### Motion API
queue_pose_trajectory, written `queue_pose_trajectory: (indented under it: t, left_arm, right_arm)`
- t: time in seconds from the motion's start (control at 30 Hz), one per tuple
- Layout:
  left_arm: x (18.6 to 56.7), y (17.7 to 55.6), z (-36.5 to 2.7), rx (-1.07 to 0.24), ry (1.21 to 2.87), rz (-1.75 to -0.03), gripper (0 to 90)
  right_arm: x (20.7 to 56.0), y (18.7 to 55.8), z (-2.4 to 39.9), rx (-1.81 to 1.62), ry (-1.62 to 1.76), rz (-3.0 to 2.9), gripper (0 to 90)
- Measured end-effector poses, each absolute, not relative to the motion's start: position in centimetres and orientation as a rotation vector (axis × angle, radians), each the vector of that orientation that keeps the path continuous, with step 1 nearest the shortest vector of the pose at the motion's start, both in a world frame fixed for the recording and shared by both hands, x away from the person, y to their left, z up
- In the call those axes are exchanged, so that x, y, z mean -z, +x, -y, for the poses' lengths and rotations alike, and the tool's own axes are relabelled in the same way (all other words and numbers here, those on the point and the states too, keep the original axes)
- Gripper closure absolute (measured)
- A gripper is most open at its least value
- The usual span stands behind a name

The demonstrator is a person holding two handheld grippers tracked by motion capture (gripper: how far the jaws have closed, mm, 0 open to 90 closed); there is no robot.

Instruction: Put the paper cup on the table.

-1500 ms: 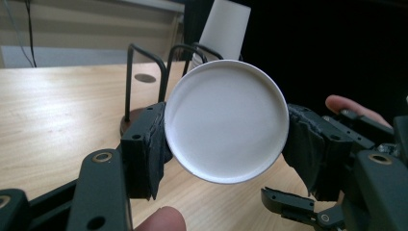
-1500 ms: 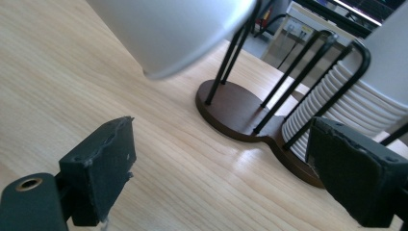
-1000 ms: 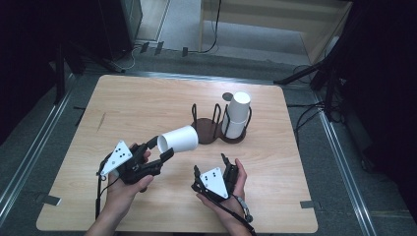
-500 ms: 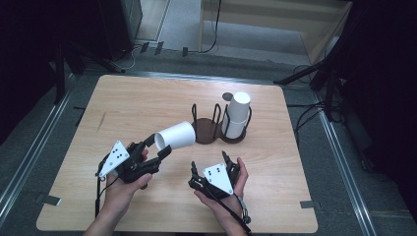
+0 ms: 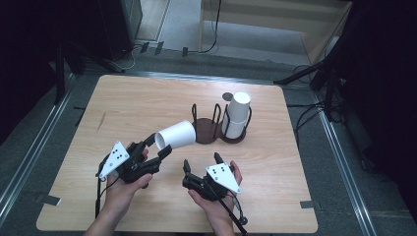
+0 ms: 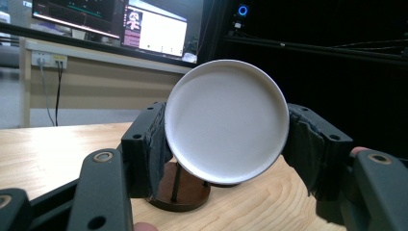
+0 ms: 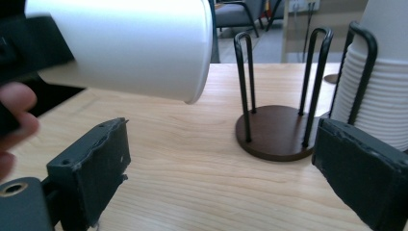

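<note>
Lying on its side above the wooden table: one white paper cup, clamped between the two black pads of the left gripper, base end toward that gripper's camera, open mouth toward the cup holders; in the left gripper view the round recessed base of the cup sits squarely between the jaws, a pad pressed to each side; cup clear of the tabletop, held just left of the empty holder.

Right gripper: held in the person's right hand near the front edge of the table, jaws spread wide with nothing between them; pads far apart in the right gripper view, bare wood showing in the gap; grey three-cornered plate on top.

Left hand: wrapped round the left gripper's body, forearm entering from the bottom edge.

Empty holder: dark round base with upright black wire loops, standing mid-table; seen in the right gripper view as a brown disc with two tall loops, nothing inside.

Second holder: touching or just beside the first, on its right; carries a stack of white cups, nested, rising above the wire loops; ribbed rims of the stack visible at the right edge of the right gripper view.

Surroundings: grey floor round the table, cables and dark stands at the far side; monitors beyond the table in the left gripper view.
</note>
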State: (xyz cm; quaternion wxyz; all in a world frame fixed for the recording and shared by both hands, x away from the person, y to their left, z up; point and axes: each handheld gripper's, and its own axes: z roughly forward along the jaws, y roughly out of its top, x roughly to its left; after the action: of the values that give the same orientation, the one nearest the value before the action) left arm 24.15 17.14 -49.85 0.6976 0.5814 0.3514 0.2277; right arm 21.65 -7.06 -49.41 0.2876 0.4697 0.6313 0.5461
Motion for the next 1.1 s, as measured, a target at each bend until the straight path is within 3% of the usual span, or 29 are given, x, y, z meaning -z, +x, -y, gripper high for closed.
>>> queue_pose_trajectory:
  t: [0.27, 0.87, 1.1]
  left_arm:
    - [50.3, 24.2, -16.9, -0.512, 1.298, -0.788, 36.0]
    - [50.7, 24.2, -16.4, -0.522, 1.309, -0.788, 36.0]
    - [50.5, 24.0, -16.1, -0.521, 1.303, -0.783, 36.1]
  right_arm:
    - [48.9, 22.0, 7.2, -1.572, 1.372, -1.678, 16.3]
    - [46.8, 22.8, 6.3, -1.700, 1.716, -1.543, 3.6]
    - [46.3, 23.3, 6.6, -1.800, 1.907, -1.443, 4.3]
